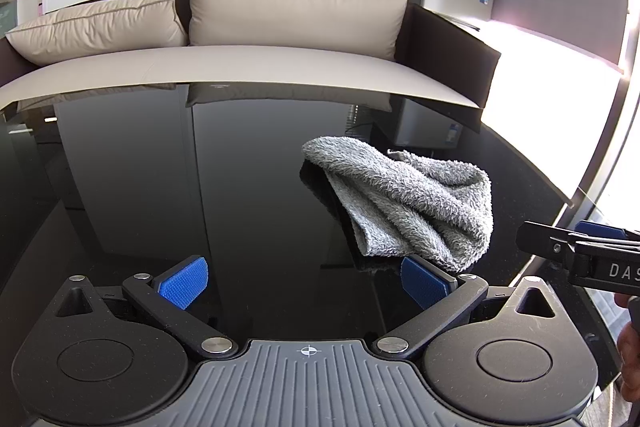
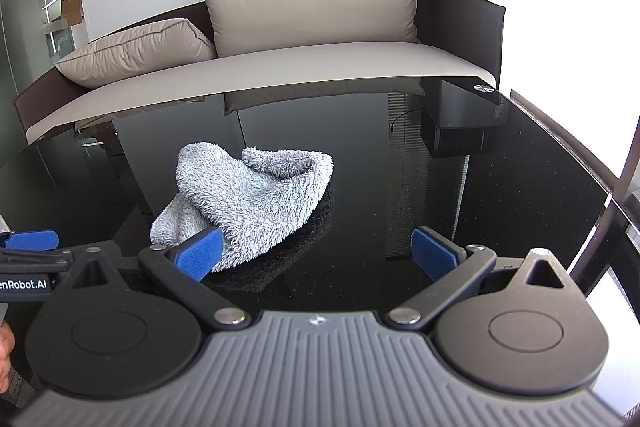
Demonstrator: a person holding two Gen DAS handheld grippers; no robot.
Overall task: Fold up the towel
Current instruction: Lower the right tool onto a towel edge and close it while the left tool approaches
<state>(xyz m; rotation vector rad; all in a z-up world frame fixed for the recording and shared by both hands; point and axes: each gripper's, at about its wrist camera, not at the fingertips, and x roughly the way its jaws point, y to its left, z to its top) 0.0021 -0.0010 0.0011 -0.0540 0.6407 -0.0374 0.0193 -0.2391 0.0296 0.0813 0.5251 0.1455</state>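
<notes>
Towel: I see a fluffy grey towel (image 2: 252, 203), crumpled, on the glossy black surface (image 2: 440, 207).
Left gripper (image 1: 307, 285): jaws wide, holding nothing.
Right gripper (image 2: 318, 255): jaws wide, 1 blue pad (image 2: 200, 253) beside the towel.

A glossy black table (image 1: 200, 187) carries everything here, its polished top mirroring the room behind it. A crumpled grey towel (image 1: 408, 199) lies directly on it in a loose, bunched heap, toward the middle of the surface, with folds piled over one another. Near the far right corner a small round silver disc (image 2: 484, 87) sits on the top.
</notes>
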